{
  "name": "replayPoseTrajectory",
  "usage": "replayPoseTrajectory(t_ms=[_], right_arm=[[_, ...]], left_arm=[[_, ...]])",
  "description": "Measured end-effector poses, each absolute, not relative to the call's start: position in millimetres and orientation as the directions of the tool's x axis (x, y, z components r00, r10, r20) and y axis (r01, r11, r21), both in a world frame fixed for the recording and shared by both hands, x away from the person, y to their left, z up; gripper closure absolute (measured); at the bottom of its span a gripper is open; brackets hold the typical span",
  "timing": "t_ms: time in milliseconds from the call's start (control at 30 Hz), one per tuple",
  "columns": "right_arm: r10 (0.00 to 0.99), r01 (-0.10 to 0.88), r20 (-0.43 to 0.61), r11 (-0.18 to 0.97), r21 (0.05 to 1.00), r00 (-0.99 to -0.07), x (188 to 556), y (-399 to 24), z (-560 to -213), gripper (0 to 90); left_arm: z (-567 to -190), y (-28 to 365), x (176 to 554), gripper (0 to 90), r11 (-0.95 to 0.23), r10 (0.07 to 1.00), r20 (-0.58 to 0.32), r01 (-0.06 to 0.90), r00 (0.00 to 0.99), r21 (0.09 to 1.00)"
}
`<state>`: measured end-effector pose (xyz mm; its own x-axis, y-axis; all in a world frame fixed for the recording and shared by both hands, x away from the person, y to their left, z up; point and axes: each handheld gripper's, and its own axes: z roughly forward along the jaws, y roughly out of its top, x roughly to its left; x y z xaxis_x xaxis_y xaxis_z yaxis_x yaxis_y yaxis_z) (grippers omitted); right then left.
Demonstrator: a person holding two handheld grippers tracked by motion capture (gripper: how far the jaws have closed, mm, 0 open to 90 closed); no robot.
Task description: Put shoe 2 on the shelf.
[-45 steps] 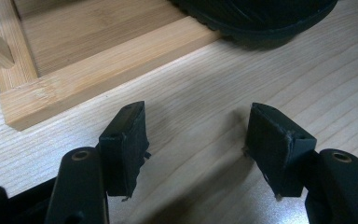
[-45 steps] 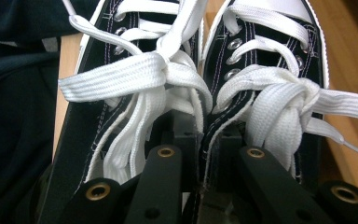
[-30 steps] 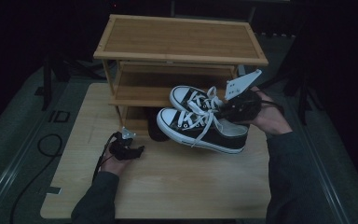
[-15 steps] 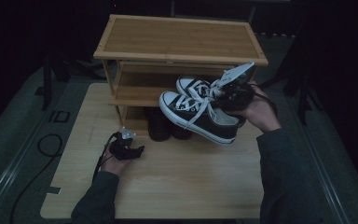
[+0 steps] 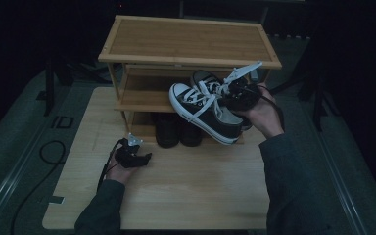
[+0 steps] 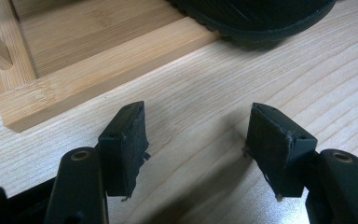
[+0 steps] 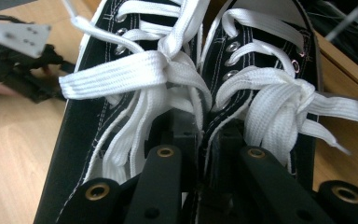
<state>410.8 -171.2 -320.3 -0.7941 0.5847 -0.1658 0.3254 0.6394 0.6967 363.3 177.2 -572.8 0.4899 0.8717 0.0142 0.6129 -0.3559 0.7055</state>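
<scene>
1. Since the earlier frames the sneakers [image 5: 210, 110] have risen off the worktop [image 5: 176, 191] and swung toward the rack [image 5: 186, 44]; they now hang tilted, toes to the left, in front of its middle shelf [image 5: 142, 95]. The left gripper [image 5: 136, 157] has kept its place.
2. Left gripper: it rests low on the worktop, fingers [image 6: 123, 147] spread wide and released, with bare wood between them. Ahead of them lie the rack's bottom board [image 6: 102, 60] and the sole of a dark shoe [image 6: 256, 23], both apart from the fingers.
3. Right gripper [image 5: 240, 93]: its fingers [image 7: 161, 179] are clenched nearly together, pinching the two inner collars of the sneakers [image 7: 200, 112] side by side, one shoe to each side of the pinch, white laces [image 7: 154, 70] draped just above them. The pair is carried as one.
4. Step in hand, as I judge it: carrying the pair to a shelf of the rack.
5. Next move likely calls for levelling the soles, sliding the toes in over the middle shelf clear of the top board, setting the pair down, then letting go. The dark shoes [image 5: 178, 129] below already fill part of the bottom shelf.
</scene>
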Motion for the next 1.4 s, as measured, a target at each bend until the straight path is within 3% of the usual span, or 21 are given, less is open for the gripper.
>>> replayPoseTrajectory(t_ms=[300,1033,1400], right_arm=[[0.665,0.374,-0.190,0.606,0.702,-0.722,415.2,-163.2,-324.4,83.7],[0.746,0.429,-0.200,0.556,0.712,-0.635,424.9,-148.0,-331.7,83.6],[0.796,0.471,-0.206,0.521,0.712,-0.569,425.6,-145.2,-331.2,78.7]], left_arm=[[-573.0,176.9,363.1,38.0,-0.353,0.872,0.012,0.613,0.489,0.707],[-573.0,176.4,363.3,38.0,-0.355,0.871,0.012,0.612,0.491,0.707],[-572.9,175.8,363.0,37.9,-0.357,0.870,0.013,0.612,0.493,0.706]])
